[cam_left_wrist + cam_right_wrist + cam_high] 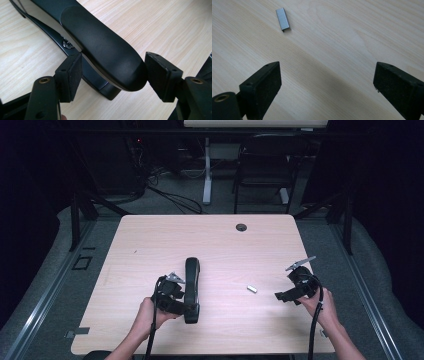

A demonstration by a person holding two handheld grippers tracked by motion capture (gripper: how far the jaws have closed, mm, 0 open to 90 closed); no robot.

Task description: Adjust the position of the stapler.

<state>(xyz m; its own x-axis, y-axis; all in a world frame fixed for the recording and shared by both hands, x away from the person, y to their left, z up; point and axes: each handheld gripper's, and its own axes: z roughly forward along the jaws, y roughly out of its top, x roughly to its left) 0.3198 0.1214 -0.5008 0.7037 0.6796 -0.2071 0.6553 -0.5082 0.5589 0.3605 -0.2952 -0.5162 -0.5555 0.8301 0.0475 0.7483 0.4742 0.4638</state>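
Note:
A black stapler (192,280) lies on the wooden table (150,245), its length running away from me. My left gripper (191,309) reaches in from the left at the stapler's near end. In the left gripper view the rounded end of the stapler (100,42) sits between the two pads of the left gripper (113,75), which stand close beside it without pressing. A small silver strip of staples (252,289) lies to the right of the stapler. My right gripper (280,296) hovers open just right of the strip (282,22), with only bare wood between the jaws of that gripper (325,82).
A round cable hole (241,227) sits near the table's far edge. Beyond the table stand a dark chair (265,165) and a white desk leg (206,185), with cables on the floor. Bare wood stretches across the far half of the table.

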